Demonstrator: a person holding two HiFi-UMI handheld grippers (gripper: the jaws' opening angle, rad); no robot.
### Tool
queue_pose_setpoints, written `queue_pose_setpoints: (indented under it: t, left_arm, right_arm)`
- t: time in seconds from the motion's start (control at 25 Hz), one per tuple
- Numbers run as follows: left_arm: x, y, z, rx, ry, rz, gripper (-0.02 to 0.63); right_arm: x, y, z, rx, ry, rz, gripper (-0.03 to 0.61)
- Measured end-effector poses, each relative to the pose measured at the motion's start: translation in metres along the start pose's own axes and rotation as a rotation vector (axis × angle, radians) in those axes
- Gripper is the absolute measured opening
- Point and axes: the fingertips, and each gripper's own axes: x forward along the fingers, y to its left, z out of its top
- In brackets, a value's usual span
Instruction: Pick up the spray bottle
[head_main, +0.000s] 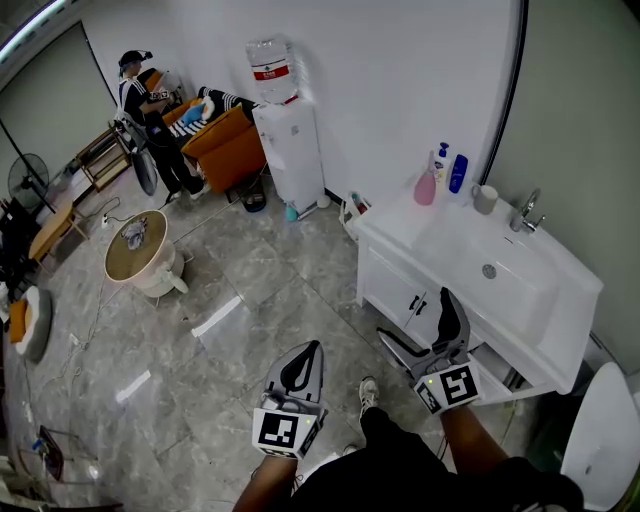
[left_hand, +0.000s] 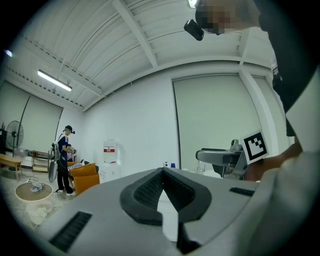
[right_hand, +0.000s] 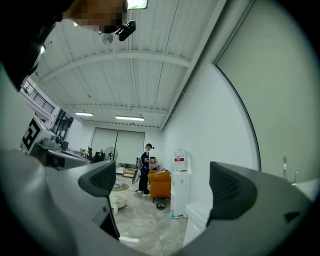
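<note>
Three bottles stand at the back left of the white sink counter: a pink bottle with a thin white top, a small white and blue bottle, and a dark blue bottle. I cannot tell which one is the spray bottle. My right gripper is open and empty, low in front of the cabinet doors and well short of the bottles. In its own view, the right gripper has its jaws wide apart. My left gripper is shut on nothing above the floor. The left gripper shows its pads pressed together in its own view.
On the counter are a basin, a faucet and a grey cup. A water dispenser stands at the wall. A round low table is at the left. A person stands by an orange sofa. A toilet is at the right.
</note>
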Motion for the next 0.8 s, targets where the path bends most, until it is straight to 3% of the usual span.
queue_pose_setpoints:
  t: [0.28, 0.8]
  left_arm:
    - [0.08, 0.021, 0.009, 0.015, 0.005, -0.006, -0.003]
    - [0.211, 0.047, 0.01, 0.048, 0.019, -0.027, -0.003]
  right_arm:
    - [0.061, -0.056, -0.009, 0.036, -0.009, 0.004, 0.558]
    - [0.141, -0.158, -0.039, 0.011, 0.01, -0.033, 0.557]
